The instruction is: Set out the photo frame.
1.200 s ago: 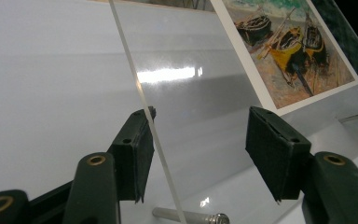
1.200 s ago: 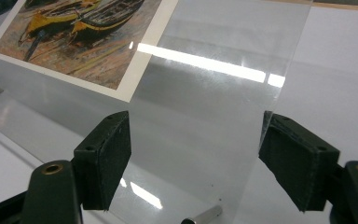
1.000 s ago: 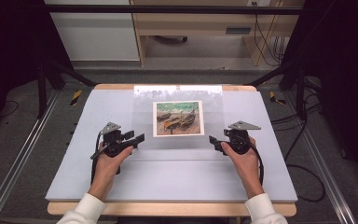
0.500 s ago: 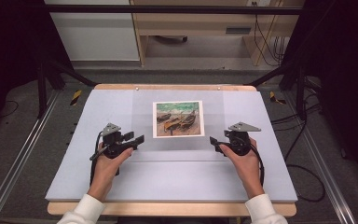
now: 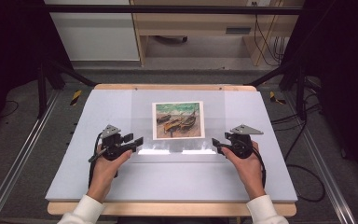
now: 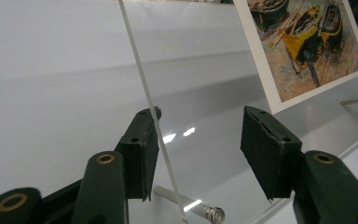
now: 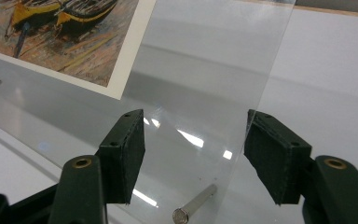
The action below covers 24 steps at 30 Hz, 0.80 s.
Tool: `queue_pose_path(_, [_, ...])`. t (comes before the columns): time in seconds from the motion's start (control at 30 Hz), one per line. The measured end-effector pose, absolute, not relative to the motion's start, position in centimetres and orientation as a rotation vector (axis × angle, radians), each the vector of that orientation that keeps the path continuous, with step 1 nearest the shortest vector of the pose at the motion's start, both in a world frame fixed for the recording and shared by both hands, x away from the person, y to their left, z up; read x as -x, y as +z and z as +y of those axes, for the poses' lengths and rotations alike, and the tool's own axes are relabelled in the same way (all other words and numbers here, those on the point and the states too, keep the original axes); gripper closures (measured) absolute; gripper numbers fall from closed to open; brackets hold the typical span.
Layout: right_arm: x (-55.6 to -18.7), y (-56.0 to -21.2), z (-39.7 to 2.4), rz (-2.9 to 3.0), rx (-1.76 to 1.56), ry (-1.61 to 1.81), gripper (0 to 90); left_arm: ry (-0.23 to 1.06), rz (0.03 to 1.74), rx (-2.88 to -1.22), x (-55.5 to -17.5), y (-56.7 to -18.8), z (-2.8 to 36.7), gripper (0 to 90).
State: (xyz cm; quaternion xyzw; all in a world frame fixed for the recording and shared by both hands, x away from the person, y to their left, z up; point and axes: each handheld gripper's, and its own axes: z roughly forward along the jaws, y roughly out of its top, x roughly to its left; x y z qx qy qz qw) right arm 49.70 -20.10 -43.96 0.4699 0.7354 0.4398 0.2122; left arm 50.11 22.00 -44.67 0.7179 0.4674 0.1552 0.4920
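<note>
The clear acrylic sheet [image 5: 177, 119] covering a boat painting print [image 5: 177, 120] on the pale table [image 5: 65, 158] has its side edges between the closing, not yet gripping left claw [image 5: 139, 141] and right claw [image 5: 216, 145].

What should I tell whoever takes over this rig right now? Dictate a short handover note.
Left tongs: open, jaws just been closing, one pad against the clear acrylic sheet edge, not clamped.
Right tongs: open, also closing, sheet's right edge between the jaws.
Boat picture lies mid-table under or inside the sheet. A metal pin sits at each near corner.
Done: both tongs lined up on the sheet's sides.
Left: probably close both grips, then handle the sheet.
</note>
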Motion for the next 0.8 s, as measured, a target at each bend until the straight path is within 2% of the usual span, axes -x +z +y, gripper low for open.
queue_pose_path(0.8, [-48.4, -43.9, -20.5, 2.035, -1.307, 1.202, 50.7, 0.385, 1.129, -1.779, -49.0, -44.4, 22.3, 53.2])
